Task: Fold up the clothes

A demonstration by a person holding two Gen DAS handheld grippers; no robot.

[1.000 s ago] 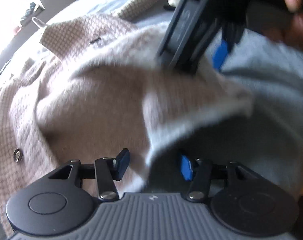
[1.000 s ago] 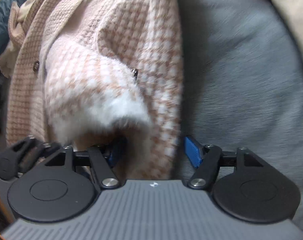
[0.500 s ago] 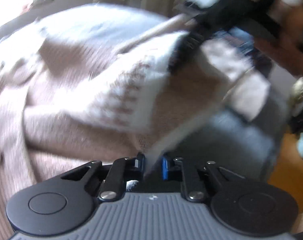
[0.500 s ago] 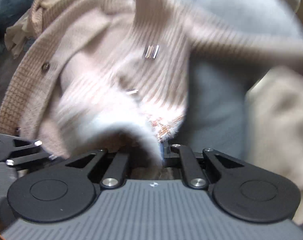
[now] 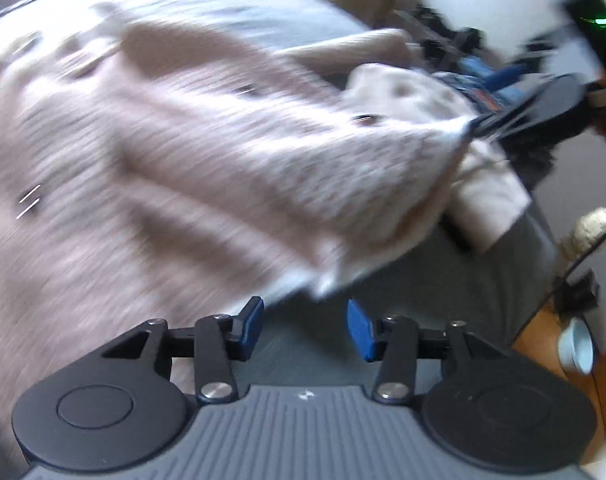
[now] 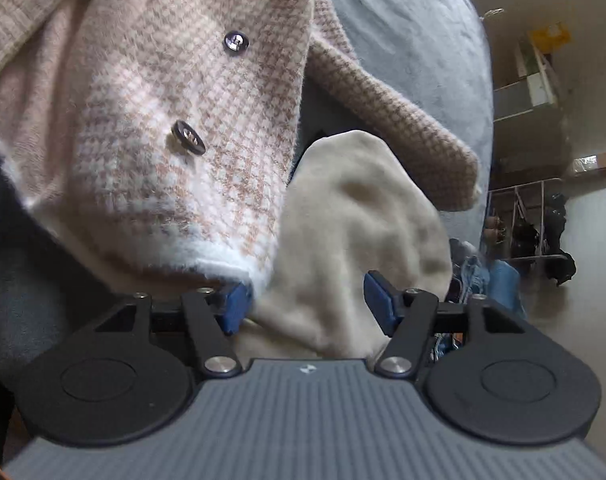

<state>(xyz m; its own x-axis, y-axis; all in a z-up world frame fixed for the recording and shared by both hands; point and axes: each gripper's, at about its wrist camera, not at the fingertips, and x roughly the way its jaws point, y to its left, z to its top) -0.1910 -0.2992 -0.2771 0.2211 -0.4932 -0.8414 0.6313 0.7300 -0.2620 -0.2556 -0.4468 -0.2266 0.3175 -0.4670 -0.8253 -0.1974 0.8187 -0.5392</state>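
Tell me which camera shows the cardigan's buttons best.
The right wrist view. It is sharp, and two dark buttons stand out on the pink checked cardigan. In the left wrist view the cardigan is smeared by motion blur, so its buttons are only vague dark streaks.

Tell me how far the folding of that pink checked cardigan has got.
Done: little; the cardigan is bunched over the grey bedding. In hand: nothing gripped; left tongs and right tongs have just been opening, its hem at their tips. Left: the whole fold, plus the cream garment.
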